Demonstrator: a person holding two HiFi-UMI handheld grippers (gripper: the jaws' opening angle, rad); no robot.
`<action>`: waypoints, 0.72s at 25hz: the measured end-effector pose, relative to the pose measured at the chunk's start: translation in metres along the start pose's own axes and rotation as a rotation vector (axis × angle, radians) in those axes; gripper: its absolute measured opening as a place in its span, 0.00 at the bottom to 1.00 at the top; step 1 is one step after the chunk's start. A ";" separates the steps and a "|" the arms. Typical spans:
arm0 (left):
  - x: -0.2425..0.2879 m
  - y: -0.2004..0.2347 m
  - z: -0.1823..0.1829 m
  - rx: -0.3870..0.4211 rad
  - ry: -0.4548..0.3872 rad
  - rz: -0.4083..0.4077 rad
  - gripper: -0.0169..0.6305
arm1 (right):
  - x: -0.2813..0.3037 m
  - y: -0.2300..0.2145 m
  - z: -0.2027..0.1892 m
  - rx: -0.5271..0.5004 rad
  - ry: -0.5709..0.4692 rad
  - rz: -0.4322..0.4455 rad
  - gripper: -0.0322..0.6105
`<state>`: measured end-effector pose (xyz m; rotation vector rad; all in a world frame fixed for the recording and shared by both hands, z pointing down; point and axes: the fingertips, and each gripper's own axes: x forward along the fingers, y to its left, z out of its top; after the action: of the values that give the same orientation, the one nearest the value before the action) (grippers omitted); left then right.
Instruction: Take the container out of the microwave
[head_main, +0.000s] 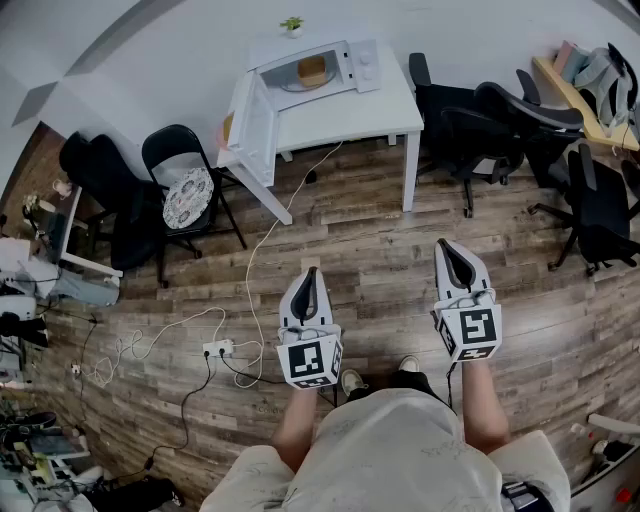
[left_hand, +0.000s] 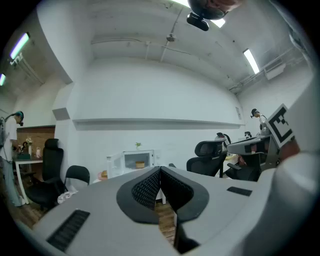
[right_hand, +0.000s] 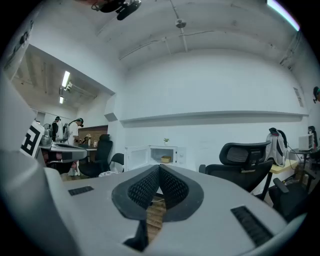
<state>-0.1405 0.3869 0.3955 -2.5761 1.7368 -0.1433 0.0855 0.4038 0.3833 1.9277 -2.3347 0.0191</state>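
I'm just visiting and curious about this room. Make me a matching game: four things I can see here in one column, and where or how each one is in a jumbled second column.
Things
1. container
2. small plant
3. power strip
4. microwave door

Place or state
A. swung open
B. lying on the wooden floor
C. on top of the microwave
D. inside the microwave

Right pairs: 1-D, 2-C, 3-B, 4-A.
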 end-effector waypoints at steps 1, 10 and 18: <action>-0.006 0.012 -0.001 -0.006 -0.001 0.012 0.04 | 0.002 0.012 0.002 -0.008 0.004 0.004 0.07; -0.049 0.084 -0.004 -0.013 -0.024 0.020 0.04 | 0.007 0.102 0.018 -0.018 0.001 0.016 0.07; -0.075 0.132 -0.004 0.016 -0.052 -0.011 0.04 | 0.008 0.164 0.023 -0.009 -0.013 0.000 0.07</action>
<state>-0.2907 0.4068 0.3849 -2.5543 1.6977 -0.0896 -0.0779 0.4259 0.3712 1.9293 -2.3385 -0.0039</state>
